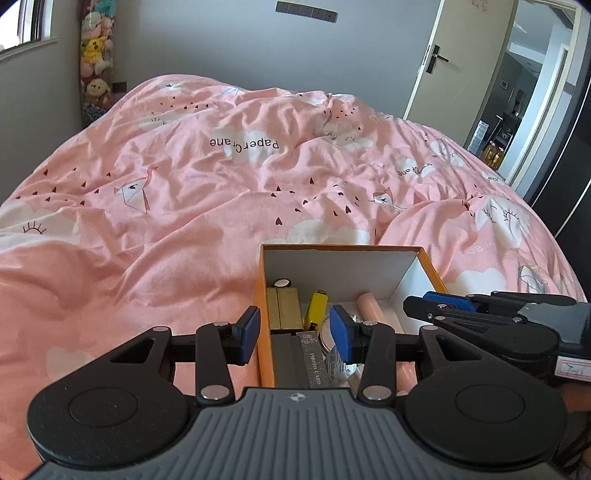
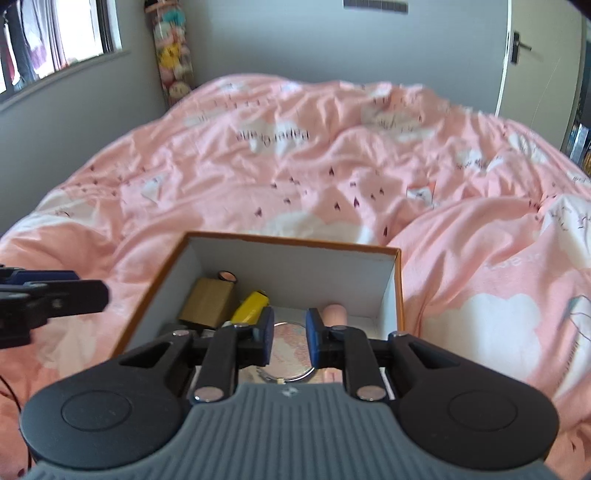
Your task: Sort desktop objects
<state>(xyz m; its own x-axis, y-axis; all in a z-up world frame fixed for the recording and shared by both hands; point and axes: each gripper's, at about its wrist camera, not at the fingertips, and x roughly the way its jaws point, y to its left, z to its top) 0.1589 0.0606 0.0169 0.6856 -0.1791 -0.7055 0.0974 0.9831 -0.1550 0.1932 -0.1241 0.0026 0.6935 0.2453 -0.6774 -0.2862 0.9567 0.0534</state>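
Observation:
An orange box (image 1: 264,288) with white inside walls sits on the pink bed; it also shows in the right wrist view (image 2: 398,291). Inside lie a gold box (image 1: 284,308), a yellow lighter (image 1: 317,306), a pink tube (image 1: 371,308), a round mirror (image 2: 290,350) and a photo card strip (image 1: 314,363). My left gripper (image 1: 293,334) is open, its jaws straddling the box's left wall. My right gripper (image 2: 289,334) is open and empty above the mirror inside the box; it also shows in the left wrist view (image 1: 424,304).
The pink duvet (image 1: 221,206) covers the bed all around the box, with a raised fold (image 2: 480,236) to the right. A window (image 2: 55,33) and stacked plush toys (image 1: 95,55) stand at the far left, a door (image 1: 443,59) at the far right.

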